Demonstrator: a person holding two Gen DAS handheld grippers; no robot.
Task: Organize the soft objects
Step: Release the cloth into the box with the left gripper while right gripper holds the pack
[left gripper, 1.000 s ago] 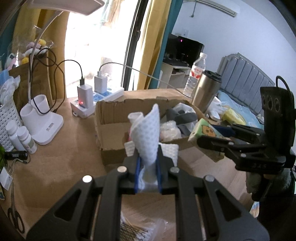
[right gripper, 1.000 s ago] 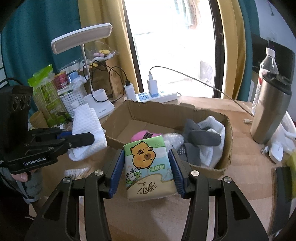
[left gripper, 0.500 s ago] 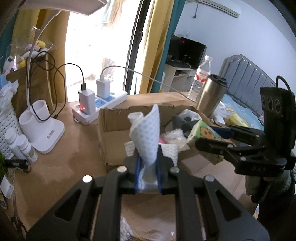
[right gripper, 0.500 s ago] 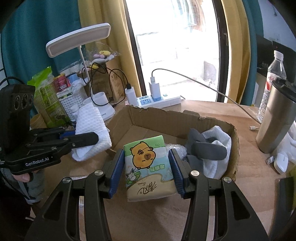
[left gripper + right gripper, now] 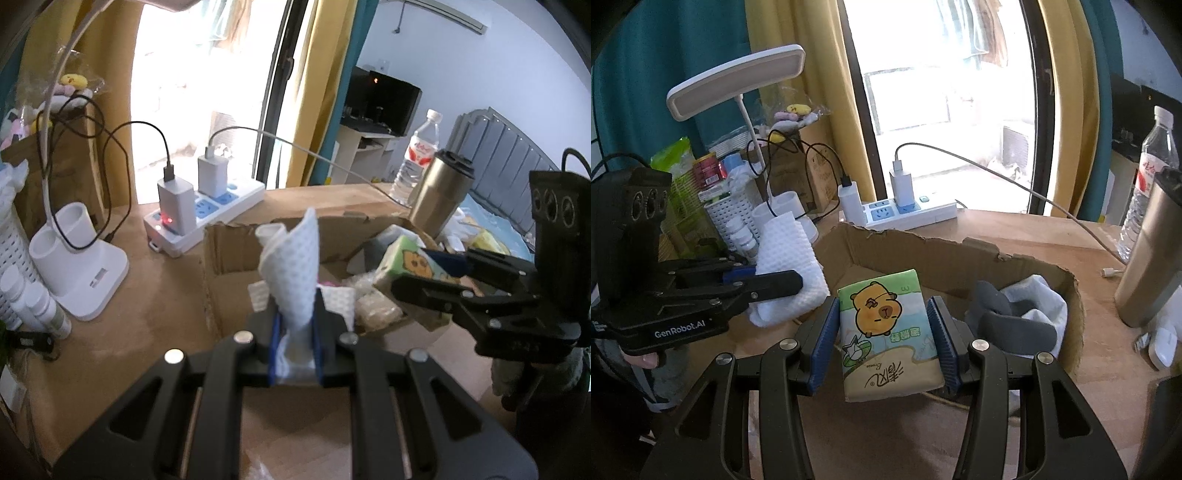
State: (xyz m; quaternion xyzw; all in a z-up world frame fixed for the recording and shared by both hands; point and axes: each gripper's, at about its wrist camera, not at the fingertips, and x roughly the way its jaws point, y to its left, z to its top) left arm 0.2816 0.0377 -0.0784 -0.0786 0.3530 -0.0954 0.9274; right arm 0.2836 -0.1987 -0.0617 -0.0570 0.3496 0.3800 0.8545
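Left tongs (image 5: 295,347): clamped on a white waffle-textured cloth (image 5: 293,280), which stands up from between the blue pads and is held above the near left corner of the cardboard box (image 5: 229,258).

Right tongs (image 5: 884,343): clamped on a tissue pack (image 5: 886,332) printed with a cartoon capybara, gripped by its two long sides and held over the box's near wall, printed face towards the camera.

Cardboard box: open-topped, set on the wooden bench (image 5: 1034,236). Grey and white socks (image 5: 1019,317) are seen bundled at its right end in the right wrist view only; there the cloth appears as a thick folded wad (image 5: 790,273) to the left of the box.

Beyond the box: a power strip (image 5: 207,218) with two chargers, a desk lamp (image 5: 738,81), a steel tumbler (image 5: 439,192) and a water bottle (image 5: 417,155). A bed headboard (image 5: 509,162) is shown in the left wrist view alone.
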